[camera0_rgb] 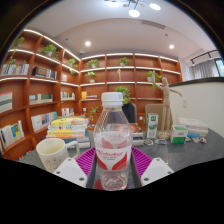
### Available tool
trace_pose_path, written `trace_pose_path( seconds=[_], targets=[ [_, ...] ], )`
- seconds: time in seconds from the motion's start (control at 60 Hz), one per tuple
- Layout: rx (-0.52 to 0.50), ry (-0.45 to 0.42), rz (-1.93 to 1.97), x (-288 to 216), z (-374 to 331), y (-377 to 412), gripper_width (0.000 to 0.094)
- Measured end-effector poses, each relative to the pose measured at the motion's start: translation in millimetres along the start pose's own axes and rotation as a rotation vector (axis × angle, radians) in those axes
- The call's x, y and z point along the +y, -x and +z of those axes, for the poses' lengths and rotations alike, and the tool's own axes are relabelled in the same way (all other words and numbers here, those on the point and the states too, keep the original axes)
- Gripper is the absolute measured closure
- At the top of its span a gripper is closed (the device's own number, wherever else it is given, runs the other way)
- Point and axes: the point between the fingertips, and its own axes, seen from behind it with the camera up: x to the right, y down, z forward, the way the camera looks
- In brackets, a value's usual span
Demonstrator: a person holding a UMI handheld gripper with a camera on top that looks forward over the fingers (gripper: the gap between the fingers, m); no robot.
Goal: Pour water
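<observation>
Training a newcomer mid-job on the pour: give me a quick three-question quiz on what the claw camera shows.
1. True or false: the water bottle stands between the pads of the claw.
2. What colour is the bottle's label? A) red B) green C) blue
3. Fill in: beside the bottle stands a pale ____.

Key: 1 true; 2 A; 3 cup.

The bottle [113, 140] fills the gap between the fingers [72, 172], blocking the way ahead, a cup [51, 154] stands close on its left, and boxes [184, 131] crowd the far right of the surface [190, 152], whose near right lies open.
</observation>
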Motion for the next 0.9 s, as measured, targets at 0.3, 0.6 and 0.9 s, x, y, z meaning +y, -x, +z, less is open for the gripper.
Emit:
trace_pose_path(
  seconds=[0.3, 0.6, 0.9],
  targets=[
    [0.141, -0.008, -0.033, -7.2, -69.2, -17.5, 0.0071],
    [0.192, 0.014, 0.013, -24.5, -131.8, -24.2, 0.0072],
    [0.167, -0.019, 0.011, -35.0, -155.8, -20.1, 0.0074]
  ],
)
